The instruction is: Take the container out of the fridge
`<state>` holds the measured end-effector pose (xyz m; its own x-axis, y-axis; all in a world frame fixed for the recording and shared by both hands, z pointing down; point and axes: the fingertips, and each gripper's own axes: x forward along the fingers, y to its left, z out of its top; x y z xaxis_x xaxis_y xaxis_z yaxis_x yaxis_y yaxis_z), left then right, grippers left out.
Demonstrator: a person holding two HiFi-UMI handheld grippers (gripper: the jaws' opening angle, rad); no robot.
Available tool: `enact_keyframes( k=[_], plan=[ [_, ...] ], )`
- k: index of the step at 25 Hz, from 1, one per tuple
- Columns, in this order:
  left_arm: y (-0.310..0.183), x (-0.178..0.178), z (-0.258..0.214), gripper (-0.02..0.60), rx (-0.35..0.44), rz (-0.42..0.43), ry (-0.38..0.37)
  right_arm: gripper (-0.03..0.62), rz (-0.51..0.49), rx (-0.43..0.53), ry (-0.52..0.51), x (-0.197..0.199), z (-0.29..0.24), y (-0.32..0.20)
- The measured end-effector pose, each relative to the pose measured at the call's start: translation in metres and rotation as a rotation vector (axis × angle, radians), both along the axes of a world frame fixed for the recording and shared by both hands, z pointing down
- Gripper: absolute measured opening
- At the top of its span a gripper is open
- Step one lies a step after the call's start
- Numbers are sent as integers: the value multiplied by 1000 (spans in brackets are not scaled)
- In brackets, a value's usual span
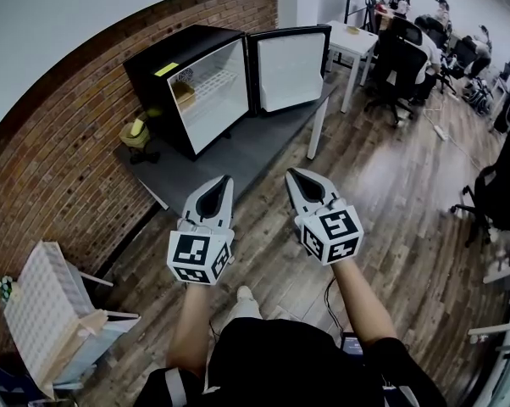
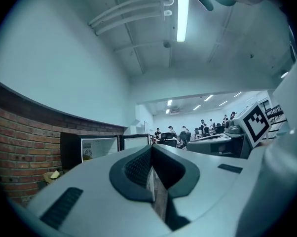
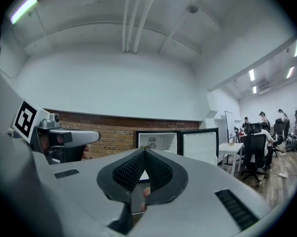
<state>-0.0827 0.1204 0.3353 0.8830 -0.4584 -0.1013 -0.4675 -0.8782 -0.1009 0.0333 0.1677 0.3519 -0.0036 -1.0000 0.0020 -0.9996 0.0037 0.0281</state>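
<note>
The fridge (image 1: pixel 174 49) is a small, boxy black cabinet on a flat grey worktop (image 1: pixel 246 151), set against a rough red brick wall (image 1: pixel 52 168) at the far left. Its door (image 1: pixel 291 70) is swung wide to the right, showing a smooth white inner panel. The cabinet is white inside, and the container (image 1: pixel 185 94), a small tan piece, sits on a thin wire shelf at the left of it.

Both grippers hang side by side over the wood-plank floor (image 1: pixel 390 193), near the person and well apart from the fridge. The left gripper (image 1: pixel 225 181) has its grey, pointed jaws pressed together with nothing between the dark, ribbed pads. The right gripper (image 1: pixel 292 175) is likewise closed tip to tip and holds nothing.
</note>
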Motion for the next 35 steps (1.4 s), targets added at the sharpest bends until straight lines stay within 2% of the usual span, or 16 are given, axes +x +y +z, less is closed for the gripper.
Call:
enact_keyframes(
  k=[13,20,35],
  plan=[
    [-64,19,11,14,-10,10,-20,40,-15,-13,2,9,9,-62],
    [-126,36,11,14,-26,18,-12,40,-20,-28,10,21,11,-121],
    [-242,65,-3,14,6,16,-11,40,-43,-31,53,43,-2,-241]
  ],
)
